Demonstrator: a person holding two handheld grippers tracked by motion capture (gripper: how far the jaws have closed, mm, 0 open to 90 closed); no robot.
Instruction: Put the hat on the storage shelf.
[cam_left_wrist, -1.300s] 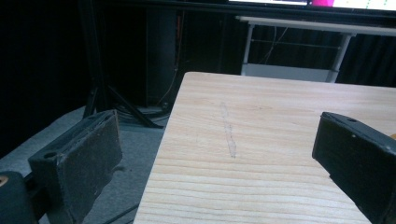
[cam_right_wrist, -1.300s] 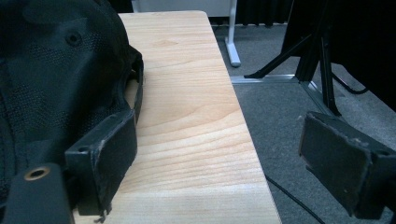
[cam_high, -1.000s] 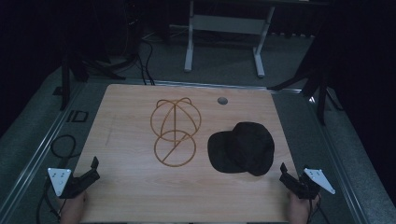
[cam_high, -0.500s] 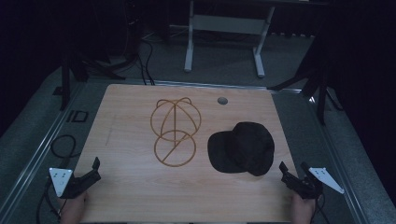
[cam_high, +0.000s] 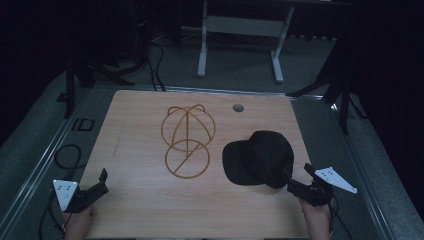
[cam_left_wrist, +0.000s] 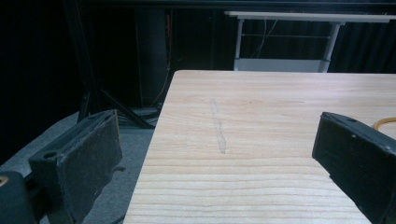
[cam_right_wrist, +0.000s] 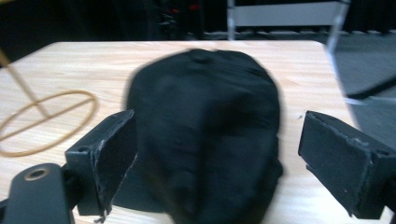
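Cap (cam_high: 260, 159) sat at the table's (cam_high: 140, 125) right, beside a wire hat stand (cam_high: 187, 141). Left gripper (cam_left_wrist: 219, 154) waited wide open, empty. Right gripper (cam_right_wrist: 217, 158) gaped around the crown; probably best to pinch fabric, not squash it.

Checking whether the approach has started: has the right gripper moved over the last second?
Yes, slightly. The right gripper, jaws open, has edged left along the wooden table's near edge toward the black fabric cap.

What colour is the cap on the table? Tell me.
Black; the cap shows best in the high view.
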